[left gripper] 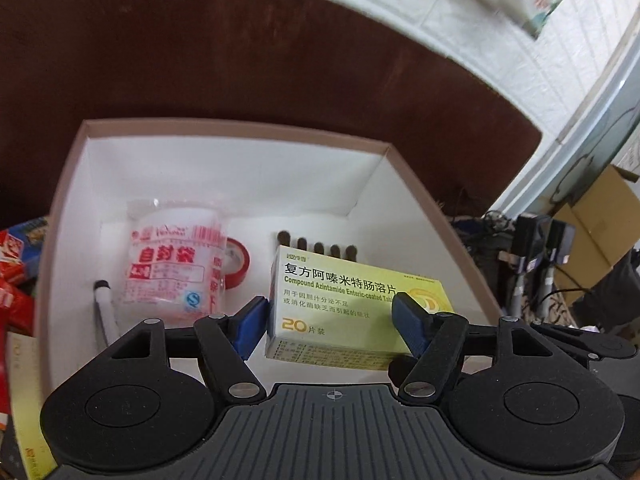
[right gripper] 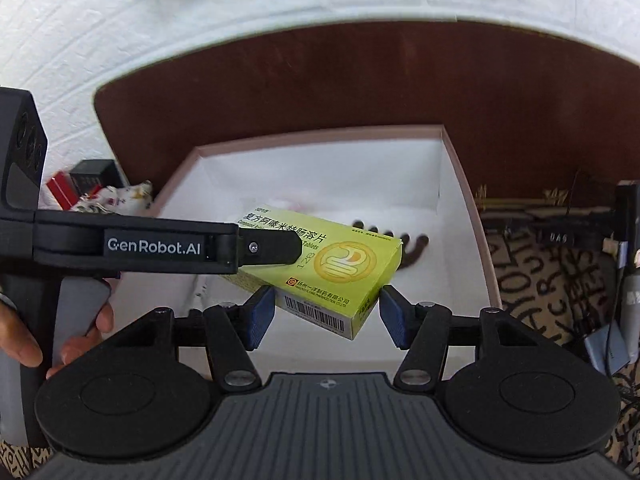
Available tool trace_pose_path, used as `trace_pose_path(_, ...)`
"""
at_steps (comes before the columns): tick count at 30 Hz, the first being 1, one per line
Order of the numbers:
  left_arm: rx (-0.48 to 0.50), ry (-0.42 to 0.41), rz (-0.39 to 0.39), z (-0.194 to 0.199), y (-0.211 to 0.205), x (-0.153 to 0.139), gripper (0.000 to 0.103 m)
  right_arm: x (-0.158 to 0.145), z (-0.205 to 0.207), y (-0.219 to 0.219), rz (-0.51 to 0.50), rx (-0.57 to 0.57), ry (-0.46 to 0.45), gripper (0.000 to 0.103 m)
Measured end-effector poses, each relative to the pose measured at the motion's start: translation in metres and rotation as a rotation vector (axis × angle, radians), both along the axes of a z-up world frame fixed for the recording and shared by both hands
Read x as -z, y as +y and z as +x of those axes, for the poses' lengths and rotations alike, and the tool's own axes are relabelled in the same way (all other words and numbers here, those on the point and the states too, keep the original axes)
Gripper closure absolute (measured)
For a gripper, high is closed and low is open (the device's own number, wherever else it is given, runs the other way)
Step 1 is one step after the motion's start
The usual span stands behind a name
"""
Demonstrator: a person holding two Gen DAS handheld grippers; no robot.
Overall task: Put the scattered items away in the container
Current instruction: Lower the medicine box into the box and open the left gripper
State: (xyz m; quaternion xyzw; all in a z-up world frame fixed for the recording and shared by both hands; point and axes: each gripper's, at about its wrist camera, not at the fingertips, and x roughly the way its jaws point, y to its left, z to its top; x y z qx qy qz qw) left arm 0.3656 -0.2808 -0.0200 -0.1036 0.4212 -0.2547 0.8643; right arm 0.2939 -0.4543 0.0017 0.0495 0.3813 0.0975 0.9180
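The yellow medicine box (right gripper: 340, 268) sat tilted between the blue pads of the right gripper (right gripper: 326, 316), its barcoded end nearest that gripper's camera. Both pads (right gripper: 260, 318) met the box's near corners, so the right gripper was pinching it by that end. The left gripper (left gripper: 332, 328) reached in from the right gripper's left side, and one of its black fingers lay across the box's printed top. In the left wrist view the box filled the gap between that gripper's widely spread pads. The right-hand pad overlapped the box's top face and the left-hand pad stood just beside the box's edge. Whether the left gripper truly pressed on the box could not be told.

The box was over the inside of the container (left gripper: 232, 130), a white-lined carton with a pinkish rim lying directly ahead of both grippers. Whether the box touched the white floor could not be told.

Inside the container, ahead and left of the left gripper, lay a packet of zip bags (left gripper: 176, 268) with red print. A red tape roll (left gripper: 240, 266) showed just behind it and a pen (left gripper: 105, 308) lay against the left wall. A row of dark round pieces (left gripper: 316, 248) sat just beyond the box.

The container rested on a dark brown tabletop (left gripper: 240, 60). Red packets (left gripper: 12, 276) lay outside it, to the left gripper's left. A person's hand (right gripper: 24, 340) gripped the left gripper's handle.
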Motion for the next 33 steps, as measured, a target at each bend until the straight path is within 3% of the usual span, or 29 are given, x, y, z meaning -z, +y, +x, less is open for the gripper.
trace_pose_path(6, -0.002, 0.068, -0.004, 0.019, -0.012, 0.022, 0.023, 0.02, 0.024, -0.017, 0.021, -0.003, 0.09, 0.039)
trace_pose_path(14, -0.027, 0.12, 0.021, 0.03, -0.024, 0.031, 0.021, 0.026, 0.047, -0.003, -0.104, -0.022, 0.159, 0.036)
trace_pose_path(20, 0.089, 0.244, 0.025, 0.038, -0.035, 0.041, 0.0, 0.041, 0.057, 0.022, -0.29, 0.005, 0.234, 0.029)
trace_pose_path(21, 0.088, 0.26, -0.003, 0.038, -0.032, 0.042, 0.0, 0.043, 0.059, 0.025, -0.31, 0.017, 0.237, 0.028)
trace_pose_path(25, 0.121, 0.319, -0.116, 0.037, -0.018, 0.045, 0.0, 0.044, 0.057, 0.035, -0.385, 0.042, 0.187, 0.005)
trace_pose_path(33, 0.114, 0.235, -0.093, 0.019, -0.008, 0.024, 0.0, 0.018, 0.043, 0.03, -0.353, 0.081, 0.147, 0.004)
